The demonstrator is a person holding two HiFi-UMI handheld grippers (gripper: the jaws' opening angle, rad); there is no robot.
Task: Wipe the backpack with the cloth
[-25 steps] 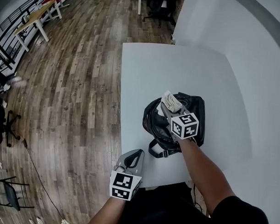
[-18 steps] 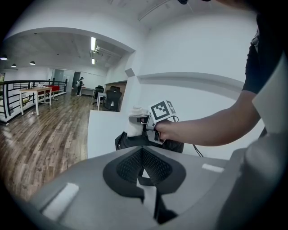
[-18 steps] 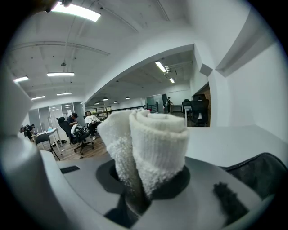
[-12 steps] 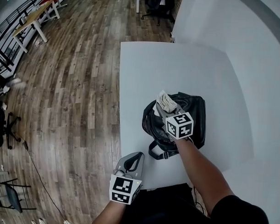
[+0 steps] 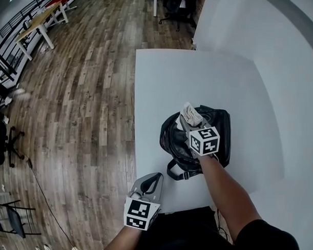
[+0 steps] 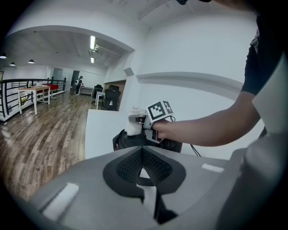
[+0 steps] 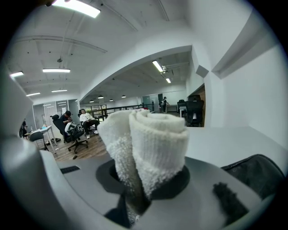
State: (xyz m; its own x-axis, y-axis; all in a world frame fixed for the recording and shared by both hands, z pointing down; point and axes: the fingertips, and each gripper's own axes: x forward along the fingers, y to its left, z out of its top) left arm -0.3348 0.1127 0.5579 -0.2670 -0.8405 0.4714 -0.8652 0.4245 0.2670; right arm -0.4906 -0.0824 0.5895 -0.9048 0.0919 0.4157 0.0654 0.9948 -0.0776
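Observation:
A black backpack lies on the white table, with a strap loop toward the near edge. My right gripper is over the bag's top left part, shut on a rolled white cloth that sticks out past its jaws. In the right gripper view the cloth fills the jaws and the backpack shows at the lower right. My left gripper hangs at the table's near left edge, shut and holding nothing, apart from the bag. The left gripper view shows the backpack, the cloth and the right gripper ahead.
The table's left edge drops to a wooden floor. A white wall runs along the right. Office chairs and desks stand far off. People sit at a distance in the right gripper view.
My right gripper with the cloth shifted slightly left over the backpack, then back to the right. The left gripper stayed shut near the table's edge, drifting a little lower.

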